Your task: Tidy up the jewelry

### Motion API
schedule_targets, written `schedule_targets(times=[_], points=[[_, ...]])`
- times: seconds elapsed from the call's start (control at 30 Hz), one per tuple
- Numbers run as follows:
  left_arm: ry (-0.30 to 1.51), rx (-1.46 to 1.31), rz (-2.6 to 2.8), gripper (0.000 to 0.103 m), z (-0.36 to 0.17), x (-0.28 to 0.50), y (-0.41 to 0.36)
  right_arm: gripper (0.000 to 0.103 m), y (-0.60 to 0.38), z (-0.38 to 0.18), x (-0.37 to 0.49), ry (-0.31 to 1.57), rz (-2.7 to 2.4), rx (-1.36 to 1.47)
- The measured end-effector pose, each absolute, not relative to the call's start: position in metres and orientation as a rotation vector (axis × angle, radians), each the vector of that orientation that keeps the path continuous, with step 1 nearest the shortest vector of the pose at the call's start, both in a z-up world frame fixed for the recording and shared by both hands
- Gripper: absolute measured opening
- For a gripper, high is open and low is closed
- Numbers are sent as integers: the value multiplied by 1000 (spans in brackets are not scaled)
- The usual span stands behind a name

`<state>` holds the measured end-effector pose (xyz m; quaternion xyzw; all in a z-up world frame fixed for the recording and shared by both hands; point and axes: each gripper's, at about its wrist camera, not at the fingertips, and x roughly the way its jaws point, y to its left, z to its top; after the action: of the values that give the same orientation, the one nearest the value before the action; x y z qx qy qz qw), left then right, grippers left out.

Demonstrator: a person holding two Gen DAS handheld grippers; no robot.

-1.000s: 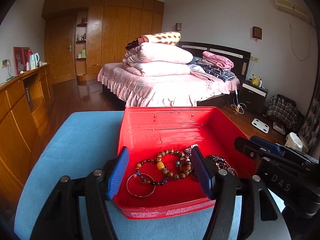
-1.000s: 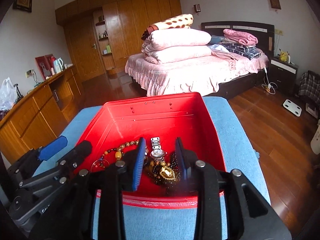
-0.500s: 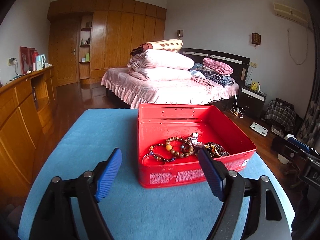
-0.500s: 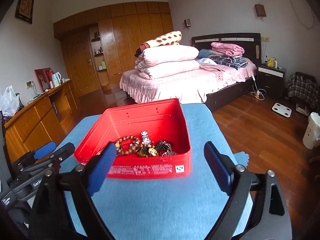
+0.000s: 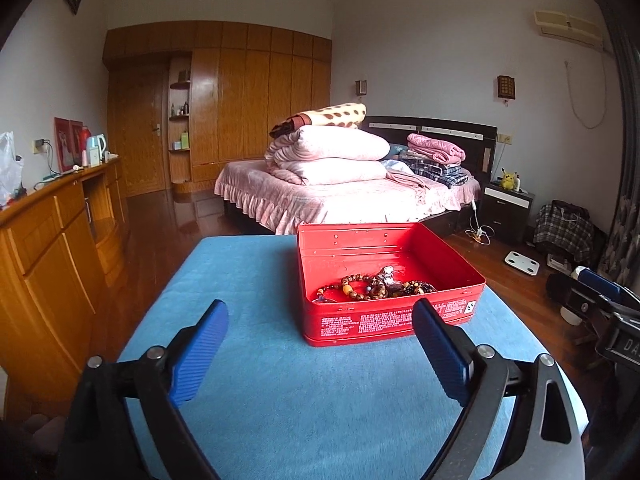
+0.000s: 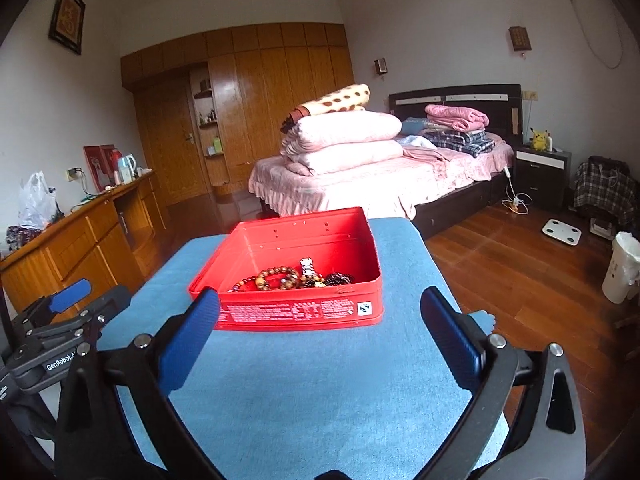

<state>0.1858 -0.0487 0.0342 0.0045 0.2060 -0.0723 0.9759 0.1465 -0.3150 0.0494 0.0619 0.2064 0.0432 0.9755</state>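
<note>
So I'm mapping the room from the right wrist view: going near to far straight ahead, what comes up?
Right gripper with jaws opening and nothing between them → blue table top → red tin holding bracelets → bed → wardrobe.

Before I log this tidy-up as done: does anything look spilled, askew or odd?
Nothing has spilled: the beaded bracelets and watch sit inside the red tin, none on the blue cloth. They lie heaped in a tangle, though. Both tools are opening with nothing between their pads.
</note>
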Motion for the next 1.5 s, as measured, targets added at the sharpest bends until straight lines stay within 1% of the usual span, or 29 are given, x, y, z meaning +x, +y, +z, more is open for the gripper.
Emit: schedule_targets(times=[0.73,1.1,1.5], points=[[287,16,-138,92,69,120,-34,97,-303,91,80,285,108,57],[251,16,-131,92,76,96,-26,97,-300,96,61,261,118,41],[235,20,-128,92,78,91,-25,97,-300,98,57,254,120,40]])
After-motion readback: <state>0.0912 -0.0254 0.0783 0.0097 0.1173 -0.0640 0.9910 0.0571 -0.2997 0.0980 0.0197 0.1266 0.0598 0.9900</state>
